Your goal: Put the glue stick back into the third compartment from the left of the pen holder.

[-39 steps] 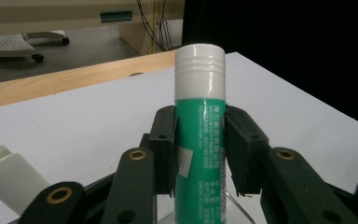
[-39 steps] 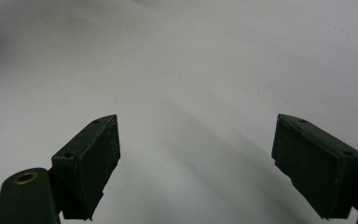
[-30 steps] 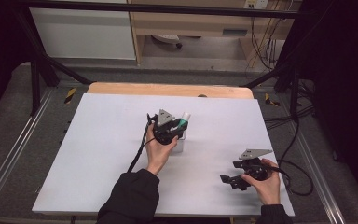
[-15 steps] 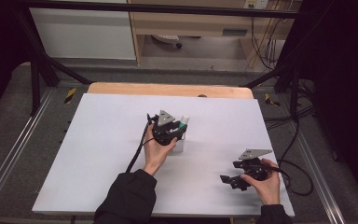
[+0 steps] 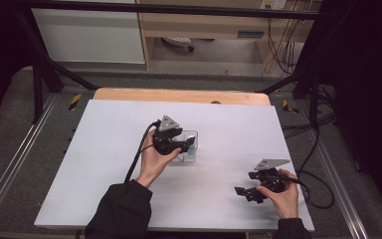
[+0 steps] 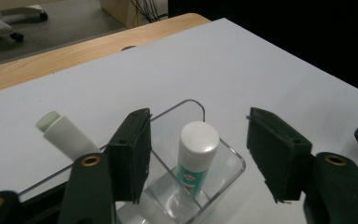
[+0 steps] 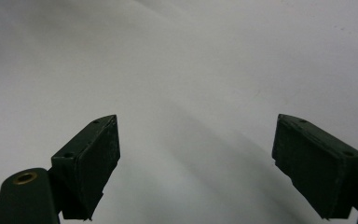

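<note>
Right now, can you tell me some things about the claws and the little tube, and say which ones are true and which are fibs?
1. The left claw is open. True.
2. The green and white tube lies flat on the table. False: it stands upright inside the clear box.
3. The left claw squeezes the tube. False: both jaws stand apart from it, one on each side.
4. A second white tube lies on its side behind the clear box. True, though I cannot tell if it touches the box.
5. The right claw holds a tube. False: it is open, with only the white table between its jaws.
</note>
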A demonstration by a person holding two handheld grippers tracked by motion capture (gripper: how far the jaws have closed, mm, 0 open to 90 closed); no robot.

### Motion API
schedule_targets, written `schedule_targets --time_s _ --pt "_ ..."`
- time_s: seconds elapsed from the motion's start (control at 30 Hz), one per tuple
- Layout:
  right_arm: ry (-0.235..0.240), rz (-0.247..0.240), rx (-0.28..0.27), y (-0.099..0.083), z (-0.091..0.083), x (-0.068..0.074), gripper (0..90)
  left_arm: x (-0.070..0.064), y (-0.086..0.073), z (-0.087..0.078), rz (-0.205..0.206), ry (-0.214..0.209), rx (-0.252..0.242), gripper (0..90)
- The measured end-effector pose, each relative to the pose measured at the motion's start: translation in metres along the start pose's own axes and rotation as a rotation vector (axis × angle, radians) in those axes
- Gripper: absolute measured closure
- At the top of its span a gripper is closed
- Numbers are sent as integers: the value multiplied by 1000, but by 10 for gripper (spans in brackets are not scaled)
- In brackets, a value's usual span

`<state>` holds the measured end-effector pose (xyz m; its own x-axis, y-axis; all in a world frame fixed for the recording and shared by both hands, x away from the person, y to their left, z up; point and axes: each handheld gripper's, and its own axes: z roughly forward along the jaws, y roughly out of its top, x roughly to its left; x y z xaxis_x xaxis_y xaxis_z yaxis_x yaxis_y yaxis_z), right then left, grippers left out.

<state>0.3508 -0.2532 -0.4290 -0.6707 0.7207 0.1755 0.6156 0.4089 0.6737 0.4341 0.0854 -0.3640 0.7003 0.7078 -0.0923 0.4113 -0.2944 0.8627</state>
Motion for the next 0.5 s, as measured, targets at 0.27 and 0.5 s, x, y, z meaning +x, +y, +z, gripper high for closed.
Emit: schedule_targets --time_s 0.27,0.5 --pt "-3 1 0 1 1 1 157 9 -5 -24 62 -29 66 180" --pt "-4 2 5 1 1 1 157 22 -18 -48 99 -18 89 97"
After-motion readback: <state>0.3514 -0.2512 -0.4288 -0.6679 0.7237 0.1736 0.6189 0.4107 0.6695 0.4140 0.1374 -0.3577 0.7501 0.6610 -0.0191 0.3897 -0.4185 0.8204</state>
